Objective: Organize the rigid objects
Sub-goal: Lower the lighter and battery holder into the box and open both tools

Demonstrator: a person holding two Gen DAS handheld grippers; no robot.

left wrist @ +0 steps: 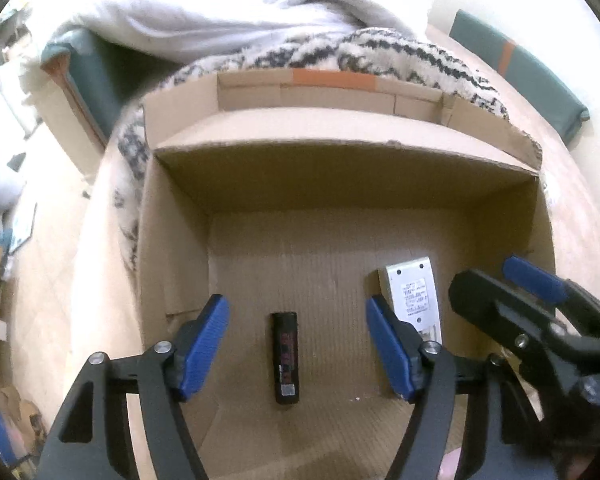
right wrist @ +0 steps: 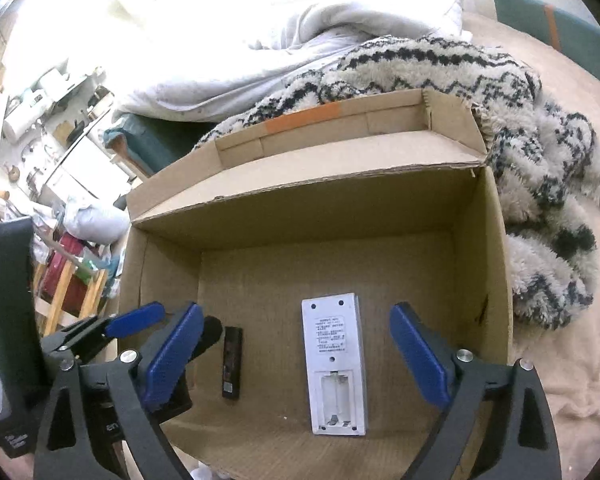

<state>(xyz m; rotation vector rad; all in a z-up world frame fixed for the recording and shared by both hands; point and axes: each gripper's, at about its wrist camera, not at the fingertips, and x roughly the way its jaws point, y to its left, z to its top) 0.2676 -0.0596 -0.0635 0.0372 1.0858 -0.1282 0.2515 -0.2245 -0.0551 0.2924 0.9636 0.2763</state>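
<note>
Open cardboard box (right wrist: 496, 240), walls high all round, bare floor toward the far wall. Left hand-held gripper (left wrist: 298, 346) spread wide, empty, over black lighter (left wrist: 286, 358). Right hand-held gripper (right wrist: 296, 354) released, straddling white remote (right wrist: 334, 364) lying face down, right of the lighter.

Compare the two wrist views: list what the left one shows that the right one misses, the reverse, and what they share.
Only the left wrist view shows the black battery centred between the open left gripper fingers.

Only the right wrist view shows the white remote whole, face down, with its empty battery bay uncovered, centred in the open right gripper; also the cluttered shelves at left.

Both show the cardboard box, battery and remote lying apart on its floor, and the patterned blanket behind.
</note>
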